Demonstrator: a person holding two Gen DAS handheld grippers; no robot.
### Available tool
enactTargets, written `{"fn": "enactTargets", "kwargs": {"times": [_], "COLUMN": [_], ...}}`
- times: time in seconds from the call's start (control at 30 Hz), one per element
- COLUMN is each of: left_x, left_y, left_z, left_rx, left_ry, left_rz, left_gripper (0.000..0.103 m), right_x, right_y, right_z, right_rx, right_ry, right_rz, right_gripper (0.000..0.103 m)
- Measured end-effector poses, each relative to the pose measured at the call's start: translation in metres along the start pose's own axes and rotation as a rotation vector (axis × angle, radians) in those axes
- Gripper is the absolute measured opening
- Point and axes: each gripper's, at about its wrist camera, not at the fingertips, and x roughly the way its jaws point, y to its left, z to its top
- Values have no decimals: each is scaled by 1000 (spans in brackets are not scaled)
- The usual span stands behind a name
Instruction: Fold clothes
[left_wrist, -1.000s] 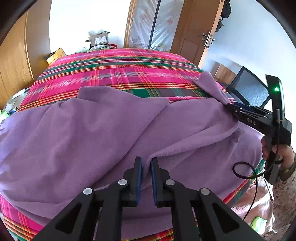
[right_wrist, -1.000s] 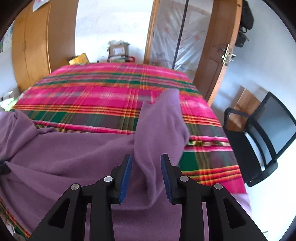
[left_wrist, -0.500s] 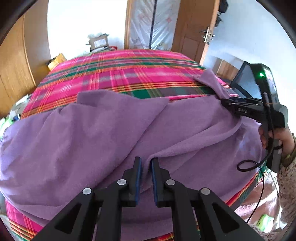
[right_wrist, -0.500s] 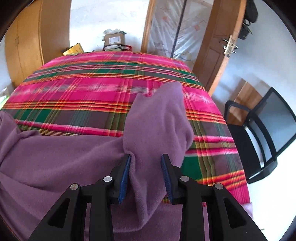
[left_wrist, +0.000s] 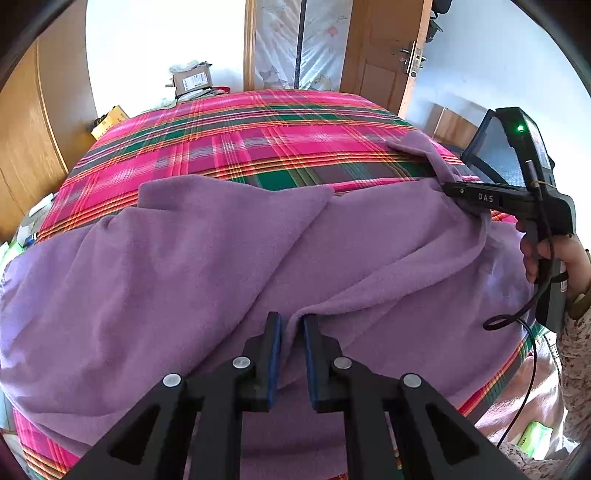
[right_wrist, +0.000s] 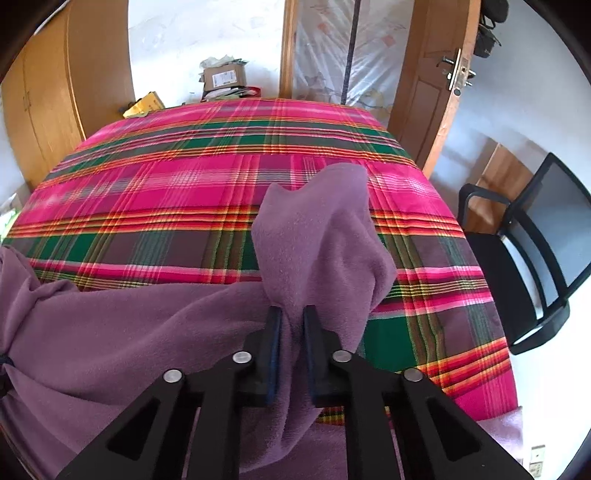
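Right gripper (right_wrist: 291, 319): the jaws have just been closing and are now pinched on a raised fold of the purple garment (right_wrist: 317, 236), where a second ago they stood spread to either side of it. The fold is gathered narrower between the pads than before, and its free end stands up beyond the fingertips over the plaid bedspread (right_wrist: 184, 177). Left gripper (left_wrist: 291, 326): the jaws are held nearly together on a ridge of the garment (left_wrist: 184, 266) at its near edge, much as in the earlier frames. The rest of the garment is spread, rumpled, across the near part of the bed. In the left view the right gripper (left_wrist: 452, 190) is seen at the cloth's far right corner, held by a hand (left_wrist: 554, 258). A black chair (right_wrist: 535, 236) stands beside the bed.
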Motion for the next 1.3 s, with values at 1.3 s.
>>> {"fn": "enactTargets", "kwargs": {"times": [1.3], "left_x": [-80], "left_y": [4], "left_z": [-23], "left_rx": [-85], "left_ry": [-251], "left_rz": [-113], "left_gripper": [4], "right_x": [-166], "right_y": [-41], "right_z": [-64], "right_rx": [220], "right_ry": [-432], "right_rz": [-52], "right_gripper": [7]}}
